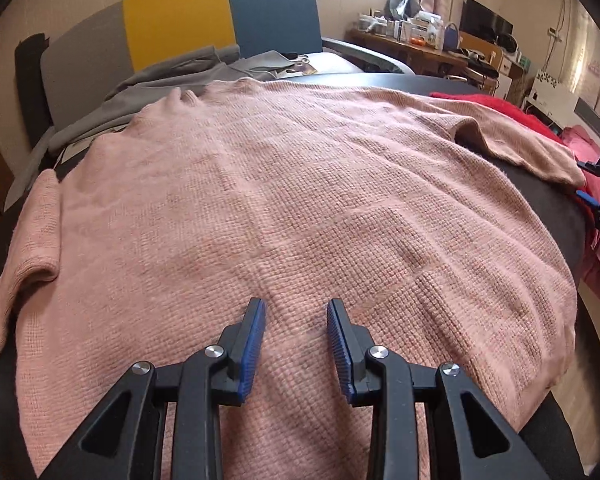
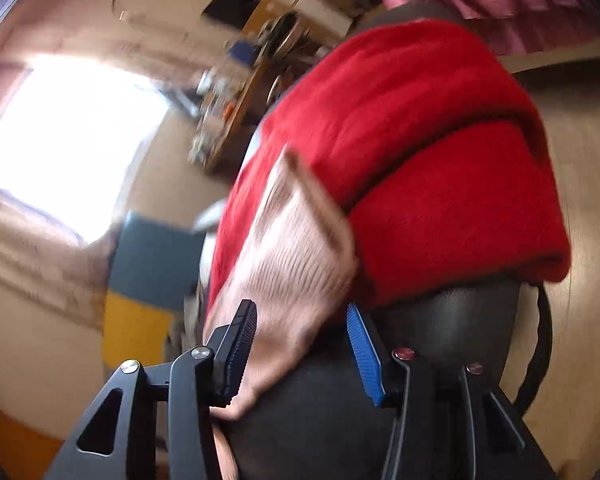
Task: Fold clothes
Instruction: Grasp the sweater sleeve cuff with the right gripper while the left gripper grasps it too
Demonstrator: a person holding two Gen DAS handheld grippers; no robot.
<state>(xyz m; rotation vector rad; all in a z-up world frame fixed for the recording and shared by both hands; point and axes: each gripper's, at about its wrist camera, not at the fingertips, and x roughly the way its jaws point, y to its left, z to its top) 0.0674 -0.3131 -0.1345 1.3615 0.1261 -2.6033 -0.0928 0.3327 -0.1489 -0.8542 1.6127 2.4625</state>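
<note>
Cluttered bedroom-type room, bright window, wooden desk with monitor (image 1: 485, 24) at the back; dark round tabletop (image 1: 540, 200) carries the laundry. Pink waffle-knit sweater (image 1: 300, 184) lies spread flat across most of that tabletop, body smoothed out, so it is laid ready for folding rather than folded. One sleeve end curls at the sweater's left edge; the other sleeve (image 1: 540, 156) runs out to the sweater's right, toward a folded red fuzzy knit garment (image 2: 440, 160) that sits just beside it, apparently parked aside to keep the middle free. Grey garment (image 1: 172, 76) heaps behind the sweater, against a grey-yellow-blue chair back (image 1: 180, 28).

Left hand-held gripper (image 1: 296, 344) hovers low over the sweater's near hem, jaws apart, nothing between them, likely there to pin or pick the hem.

Right hand-held gripper (image 2: 300, 352) is at the right sleeve cuff (image 2: 296, 264): jaws spread with the pink cuff fabric between them, one pad against the cloth, not clamped. View is motion-blurred, so contact on the blue pad side is unclear. Placement suits taking the sleeve to fold it in over the sweater body.
</note>
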